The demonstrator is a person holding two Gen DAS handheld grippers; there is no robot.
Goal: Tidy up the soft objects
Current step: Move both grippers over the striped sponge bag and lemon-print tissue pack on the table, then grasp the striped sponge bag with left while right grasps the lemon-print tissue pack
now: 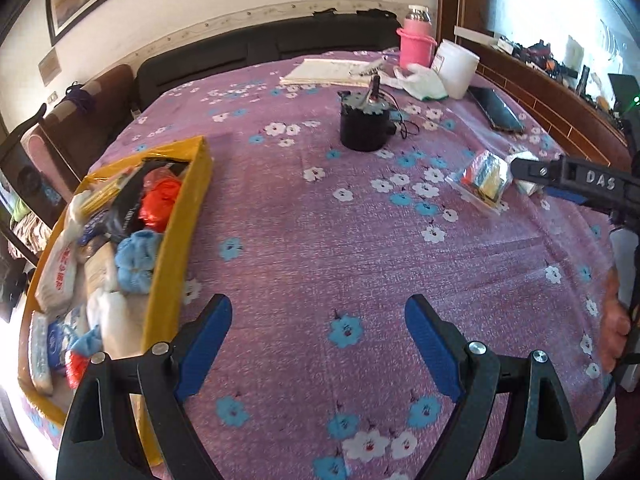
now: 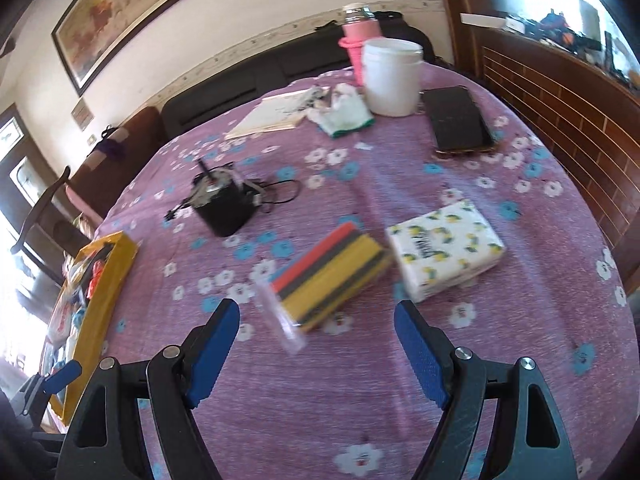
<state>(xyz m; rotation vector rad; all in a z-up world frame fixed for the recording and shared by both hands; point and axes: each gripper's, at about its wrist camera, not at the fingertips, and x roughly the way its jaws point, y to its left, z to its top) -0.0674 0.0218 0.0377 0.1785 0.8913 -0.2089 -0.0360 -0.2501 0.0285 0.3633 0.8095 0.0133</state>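
Observation:
A yellow box (image 1: 192,200) at the table's left edge holds several soft packets, a red bag and blue cloths. My left gripper (image 1: 318,320) hangs open over bare purple cloth just right of the box, nothing between its blue pads. A clear pack of coloured sponges (image 2: 332,268) and a lemon-print tissue pack (image 2: 448,248) lie side by side on the cloth. My right gripper (image 2: 316,326) stands open just short of the sponge pack, not touching it. In the left wrist view the sponge pack (image 1: 482,178) lies at the right, with the right gripper's finger (image 1: 532,170) beside it.
A black motor with wires (image 1: 362,120) stands mid-table. At the back are a pink flask (image 1: 416,40), a white tub (image 1: 456,66), a white glove (image 1: 424,80), a notebook (image 1: 324,72) and a dark phone (image 1: 496,108). A hand (image 1: 614,320) shows at the right edge. Yellow box (image 2: 102,292) at left.

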